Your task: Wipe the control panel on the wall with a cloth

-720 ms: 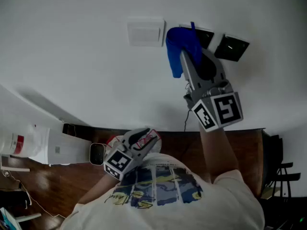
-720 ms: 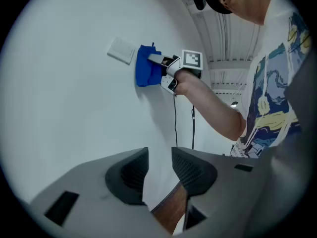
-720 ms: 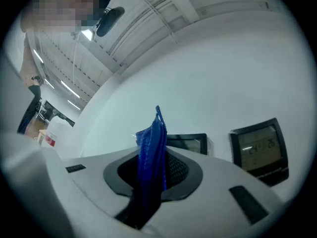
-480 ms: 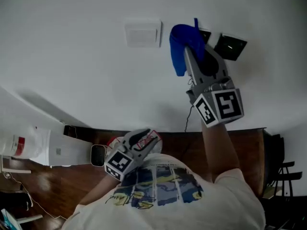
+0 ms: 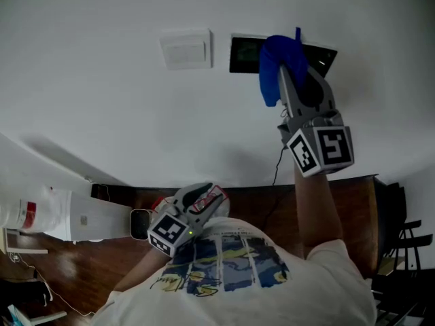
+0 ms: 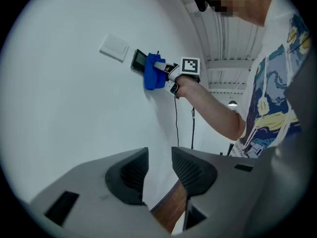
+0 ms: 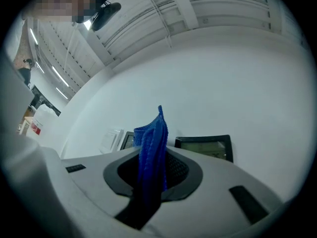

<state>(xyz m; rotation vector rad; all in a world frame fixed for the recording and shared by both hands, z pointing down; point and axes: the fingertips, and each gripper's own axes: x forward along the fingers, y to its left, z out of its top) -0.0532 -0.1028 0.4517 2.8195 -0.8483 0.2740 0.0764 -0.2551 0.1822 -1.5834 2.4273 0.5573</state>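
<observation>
Two dark control panels sit side by side on the white wall, the left one (image 5: 245, 54) bare and the right one (image 5: 321, 58) partly covered. My right gripper (image 5: 293, 66) is raised to the wall and shut on a blue cloth (image 5: 274, 65), which presses against the wall between the panels. The right gripper view shows the cloth (image 7: 152, 150) clamped upright in the right gripper (image 7: 153, 175), with the right panel (image 7: 204, 147) and the left panel (image 7: 128, 140) behind it. My left gripper (image 5: 207, 194) hangs low by the person's chest, open and holding nothing (image 6: 157, 175).
A white switch plate (image 5: 185, 49) is mounted left of the panels. A black cable (image 5: 275, 172) hangs down the wall under my right arm. A white appliance (image 5: 54, 209) stands at lower left on brown wood (image 5: 346, 202). A black chair (image 5: 402, 243) is at far right.
The right gripper has slid the blue cloth to the right along the wall, off the left panel and onto the edge of the right one. The left gripper has stayed put.
</observation>
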